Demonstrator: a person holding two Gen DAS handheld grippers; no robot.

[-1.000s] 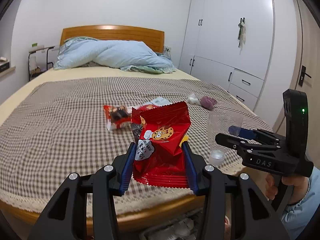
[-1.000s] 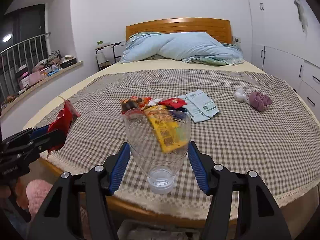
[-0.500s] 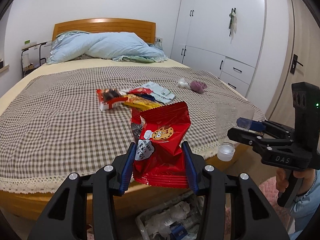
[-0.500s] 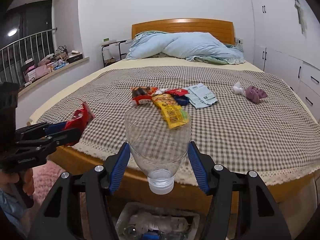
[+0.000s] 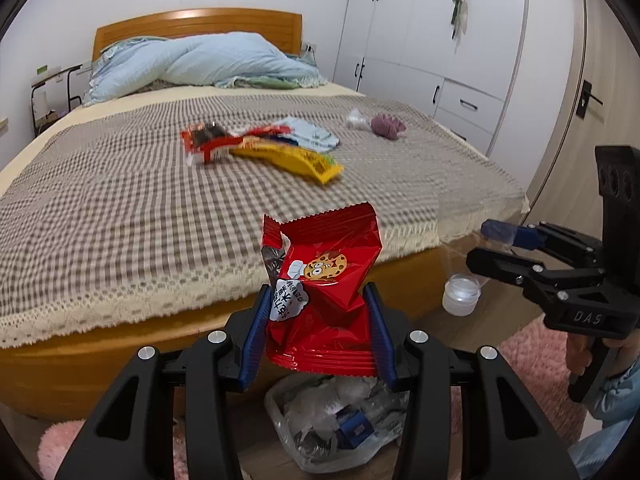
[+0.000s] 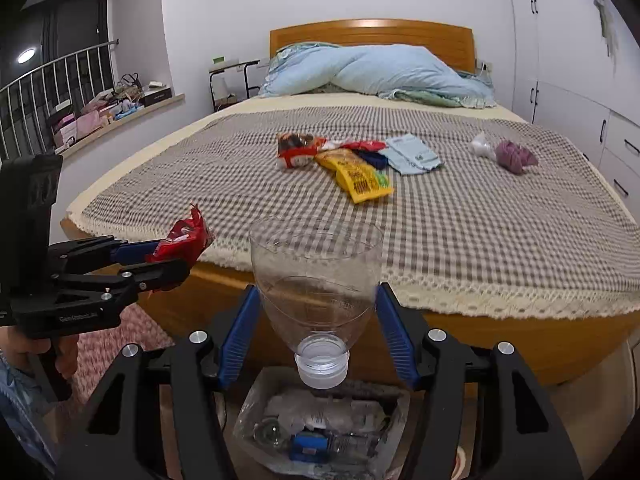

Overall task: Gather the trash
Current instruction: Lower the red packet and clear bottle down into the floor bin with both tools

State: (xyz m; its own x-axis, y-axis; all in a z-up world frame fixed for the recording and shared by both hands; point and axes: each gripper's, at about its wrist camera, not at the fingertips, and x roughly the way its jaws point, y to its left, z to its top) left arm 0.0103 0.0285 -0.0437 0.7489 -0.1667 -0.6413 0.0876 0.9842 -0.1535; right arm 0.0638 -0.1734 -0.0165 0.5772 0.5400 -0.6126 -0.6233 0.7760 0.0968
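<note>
Your left gripper [image 5: 316, 332] is clenched on the red cookie wrapper [image 5: 324, 292], your right gripper [image 6: 318, 332] on the cut clear bottle [image 6: 316, 280], both above the trash bag [image 6: 320, 432]. Release off-centre and either piece could land beside the bag.

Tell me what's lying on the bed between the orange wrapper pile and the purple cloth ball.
A pale blue paper packet sits beside the wrapper pile, then bare checked bedspread, then a small white wad touching the purple cloth ball. The right wrist view shows it best.
</note>
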